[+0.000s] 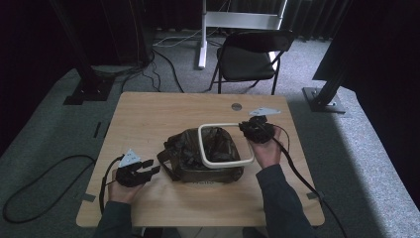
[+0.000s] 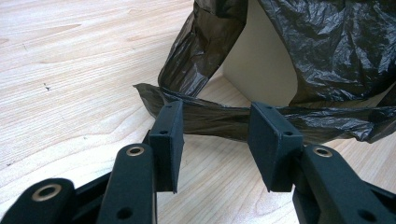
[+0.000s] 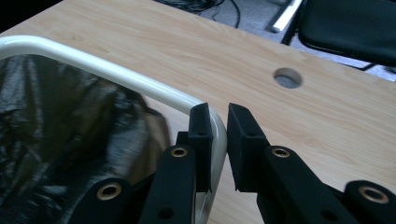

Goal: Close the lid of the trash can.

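Worktop [image 1: 148, 114]: pale wood-grain laminate, rectangular with rounded corners, a round cable hole [image 1: 236, 106] seen near the far edge. No legible writing or brand is made out on any surface; faint marks on the bin's near side are too small to be read.

Folding chair [image 1: 247, 57]: black seat and back on a thin metal frame, seen beyond the worktop on grey carpet.

Bin [image 1: 210, 171]: small, boxy, cream-walled, placed near the worktop's centre. It is draped with a black bin bag [image 1: 185, 144], thin glossy plastic, heavily crinkled, a loose flap trailing onto the wood at the left.

Hoop [image 1: 225, 145]: cream-white tube bent to a rounded rectangle, smooth, seen over the bin's mouth, tilted.

Right claw [image 3: 218, 140]: matte black, brass-coloured rivets, jaws set narrow astride the hoop's rounded corner; the left pad is pressed to the tube, a slight gap is seen at the right pad.

Left claw [image 2: 217, 135]: jaws spread wide, nothing gripped, the bag's trailing flap seen just beyond the flat pads.
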The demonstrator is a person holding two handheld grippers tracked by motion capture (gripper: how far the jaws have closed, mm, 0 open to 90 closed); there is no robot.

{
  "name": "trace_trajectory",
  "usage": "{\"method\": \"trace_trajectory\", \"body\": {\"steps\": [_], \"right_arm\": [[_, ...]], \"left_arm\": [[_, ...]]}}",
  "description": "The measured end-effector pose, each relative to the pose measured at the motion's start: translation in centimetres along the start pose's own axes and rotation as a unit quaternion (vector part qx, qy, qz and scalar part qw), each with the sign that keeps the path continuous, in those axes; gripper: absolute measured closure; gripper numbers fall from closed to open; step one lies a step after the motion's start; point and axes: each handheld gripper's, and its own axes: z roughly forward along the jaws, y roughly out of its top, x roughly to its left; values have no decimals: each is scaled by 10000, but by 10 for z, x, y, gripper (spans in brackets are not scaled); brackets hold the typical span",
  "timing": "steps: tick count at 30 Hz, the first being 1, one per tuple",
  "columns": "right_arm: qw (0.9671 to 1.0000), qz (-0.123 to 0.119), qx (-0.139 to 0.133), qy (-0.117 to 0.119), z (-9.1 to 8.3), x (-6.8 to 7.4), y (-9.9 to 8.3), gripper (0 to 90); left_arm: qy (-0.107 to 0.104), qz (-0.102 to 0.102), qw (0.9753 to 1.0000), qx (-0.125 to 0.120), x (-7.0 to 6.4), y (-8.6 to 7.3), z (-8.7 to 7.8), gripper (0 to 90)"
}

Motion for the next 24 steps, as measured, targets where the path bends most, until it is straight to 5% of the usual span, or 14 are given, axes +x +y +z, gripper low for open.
{"method": "trace_trajectory", "body": {"steps": [8, 20, 24], "right_arm": [[9999, -23, -90, 82, 14, 31, 5, 806], [9998, 105, -62, 124, 20, 39, 1, 805], [9999, 93, -48, 136, 22, 41, -1, 805]], "left_arm": [[-3, 5, 10000, -5, 0, 0, 0, 567], [13, 6, 10000, -43, -1, 2, -1, 567], [66, -18, 9997, -249, -6, 10, -9, 567]]}}
